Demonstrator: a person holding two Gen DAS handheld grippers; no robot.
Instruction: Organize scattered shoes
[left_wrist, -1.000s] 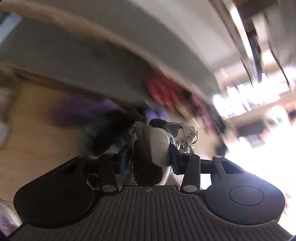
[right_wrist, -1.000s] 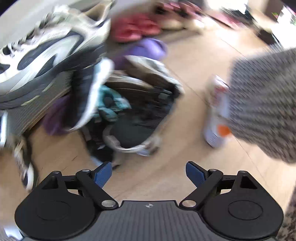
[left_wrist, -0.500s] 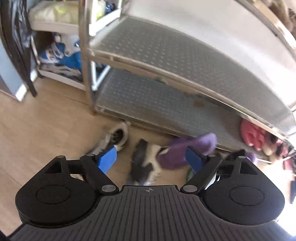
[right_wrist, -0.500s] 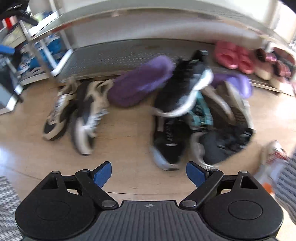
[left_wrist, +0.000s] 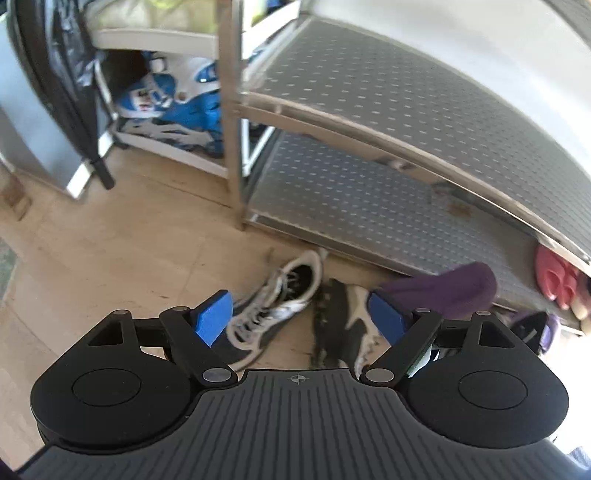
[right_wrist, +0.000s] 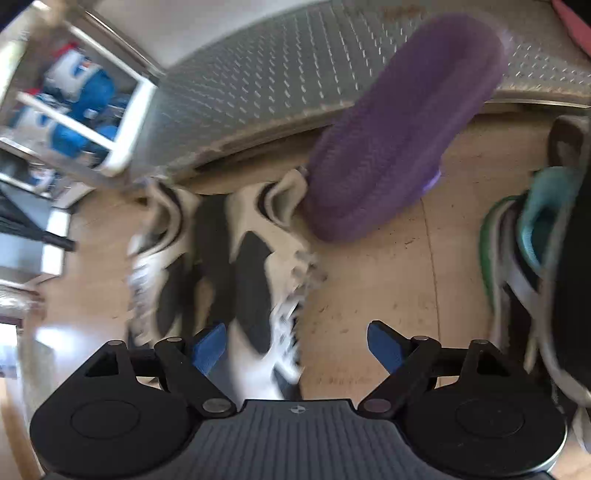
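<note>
Both claws, left gripper (left_wrist: 299, 317) and right gripper (right_wrist: 295, 347), gape empty; the slipper (right_wrist: 402, 129) (propped on the sneaker (right_wrist: 258, 266)) could topple if that sneaker is lifted.

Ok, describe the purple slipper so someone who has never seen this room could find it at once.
Start at the metal shoe rack and drop to the front edge of its lowest shelf. The purple slipper leans there sole-up, one end on the shelf lip, the other against a black-and-white sneaker on the floor. It alone is laceless, one solid colour.
</note>
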